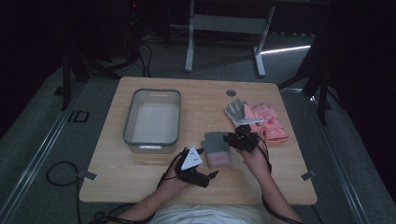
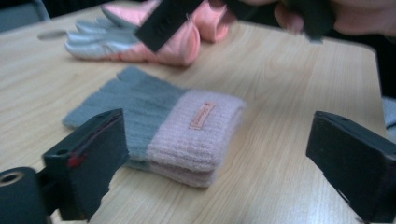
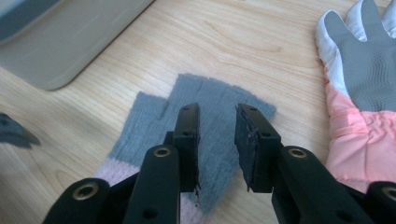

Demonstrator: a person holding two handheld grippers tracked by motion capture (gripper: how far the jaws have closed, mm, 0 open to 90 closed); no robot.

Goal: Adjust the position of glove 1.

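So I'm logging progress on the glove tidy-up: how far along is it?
Nothing looks put away: the grey bin holds no gloves. In hand: the right gripper, fingers partly open, hovers over the knit gloves; the left gripper is open just short of their pink cuff. Left: gripping the knit gloves, and the pink ski gloves lie untouched on the table.

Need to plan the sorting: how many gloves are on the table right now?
3 clearly visible: a grey-and-pink knit glove between the tools, looking folded or stacked, so another may hide under it; a grey-palmed ski glove; a pink ski glove beside it, far right.
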